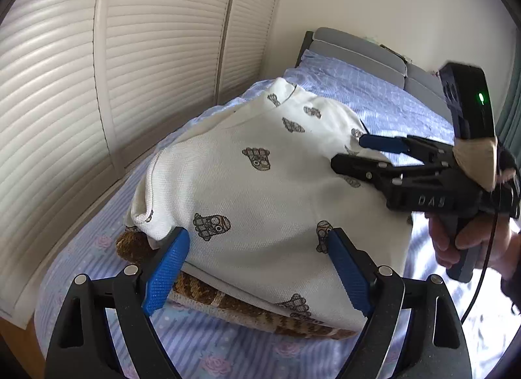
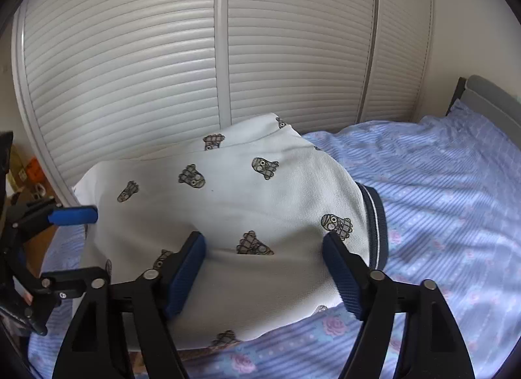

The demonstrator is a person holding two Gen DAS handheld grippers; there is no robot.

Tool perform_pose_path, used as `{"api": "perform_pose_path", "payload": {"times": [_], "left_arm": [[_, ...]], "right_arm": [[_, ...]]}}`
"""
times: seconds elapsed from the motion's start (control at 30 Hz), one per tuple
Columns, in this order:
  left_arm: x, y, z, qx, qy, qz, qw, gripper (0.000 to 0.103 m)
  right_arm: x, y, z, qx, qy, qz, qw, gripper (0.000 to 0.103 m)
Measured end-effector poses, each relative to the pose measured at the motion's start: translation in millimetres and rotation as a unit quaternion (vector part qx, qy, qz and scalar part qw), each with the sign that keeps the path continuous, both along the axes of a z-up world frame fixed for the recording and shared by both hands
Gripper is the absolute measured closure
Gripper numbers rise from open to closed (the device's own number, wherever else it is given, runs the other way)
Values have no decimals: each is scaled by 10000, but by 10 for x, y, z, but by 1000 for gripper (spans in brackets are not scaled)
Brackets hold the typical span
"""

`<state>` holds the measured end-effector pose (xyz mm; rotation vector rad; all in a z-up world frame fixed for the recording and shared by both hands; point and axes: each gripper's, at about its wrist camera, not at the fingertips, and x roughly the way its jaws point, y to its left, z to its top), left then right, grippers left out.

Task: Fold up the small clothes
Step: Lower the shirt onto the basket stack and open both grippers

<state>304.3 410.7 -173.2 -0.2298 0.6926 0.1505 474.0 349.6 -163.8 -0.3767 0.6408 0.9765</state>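
White printed shirt (image 1: 260,183) lies spread on the bed (image 1: 390,99), partly folded, draped over a brown patterned garment (image 1: 208,294) that sticks out under its near edge. Long axis of the shirt runs from the collar (image 1: 286,89) at the far end, close to the slatted closet doors (image 1: 146,53), back toward the near hem; in the right wrist view the navy-trimmed sleeve cuff (image 2: 377,226) sits on the shirt's right side, against the blue sheet. Left gripper (image 1: 257,274) is right at the near hem, jaws spread wide with nothing between them but the cloth lying below, blue pads straddling the hem on either side; can't tell if the pads touch the fabric. Right gripper (image 2: 263,271) is over the right part of the shirt near the cuff, jaws also spread, not pinching anything; fabric bulges up between the fingers but isn't clamped. In the left wrist view the right gripper (image 1: 348,151) comes in from the right over the shirt's right edge, held by a hand (image 1: 469,245). Key relation: shirt lies straight ahead and below both sets of jaws, the left one nearer the hem, the right one nearer the sleeve side. Likely next grasp is hem or side edge, to fold along or across that long axis. Risk: grabbing the brown garment underneath along with the hem.
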Motion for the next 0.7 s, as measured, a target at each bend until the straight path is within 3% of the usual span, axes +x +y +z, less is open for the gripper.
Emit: {"api": "perform_pose_path", "payload": {"times": [0.1, 0.2, 0.37, 0.7], "left_arm": [[-29, -52, -3, 140, -40, 40, 9999, 14], [-95, -65, 74, 32, -65, 128, 9999, 14], [-340, -170, 326, -27, -225, 141, 9996, 14], [-1306, -922, 1106, 262, -513, -138, 9982, 10]], "right_arm": [[27, 37, -44, 45, 46, -36, 10000, 23], [-21, 33, -2, 76, -31, -130, 9999, 22], [-276, -242, 300, 457, -27, -454, 9979, 22], [-1681, -1212, 1173, 675, -548, -1058, 9906, 22]]}}
